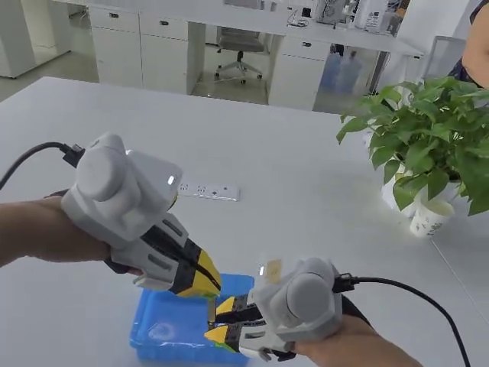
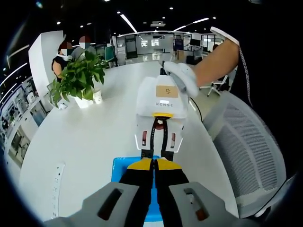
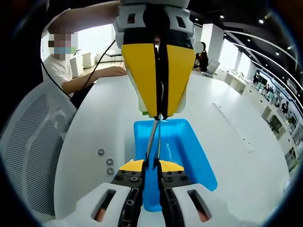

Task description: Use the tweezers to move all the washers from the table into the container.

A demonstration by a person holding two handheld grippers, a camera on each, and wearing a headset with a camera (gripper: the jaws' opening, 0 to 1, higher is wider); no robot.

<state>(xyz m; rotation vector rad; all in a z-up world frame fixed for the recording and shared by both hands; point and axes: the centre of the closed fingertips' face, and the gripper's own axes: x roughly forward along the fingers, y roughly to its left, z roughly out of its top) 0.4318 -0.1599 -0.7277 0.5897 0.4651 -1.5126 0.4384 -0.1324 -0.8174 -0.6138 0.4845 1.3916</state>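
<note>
Passing or re-seating the tweezers [image 3: 154, 139] between the two tools looks like the step in hand, so no washer is being carried yet. The left hand-held gripper [image 3: 158, 113] has its yellow jaws pressed together on the upper part of the tweezers. The thin metal legs run from there to the right hand-held gripper [image 3: 151, 165], whose jaws also look closed on the lower ends, though that contact is small and hard to read.

Both tools meet nose to nose directly above the blue container [image 3: 203, 165], which sits on the white counter [image 3: 94, 123]. Three washers [image 3: 110, 161] lie on the bare counter just beside one long side of the container, between it and the counter edge where a mesh chair back stands. No washer can be made out inside the container, so the task seems to be at or near its start.

The next move likely calls for one hand-held gripper to take sole, firm hold of the tweezers with the tips free, then swing them off the container toward the washers.

In the head view, the left hand [image 1: 46, 229] reaches in from the left with its tool angled downward, and the right hand [image 1: 359, 344] comes from the lower right, pointing back toward it
</note>
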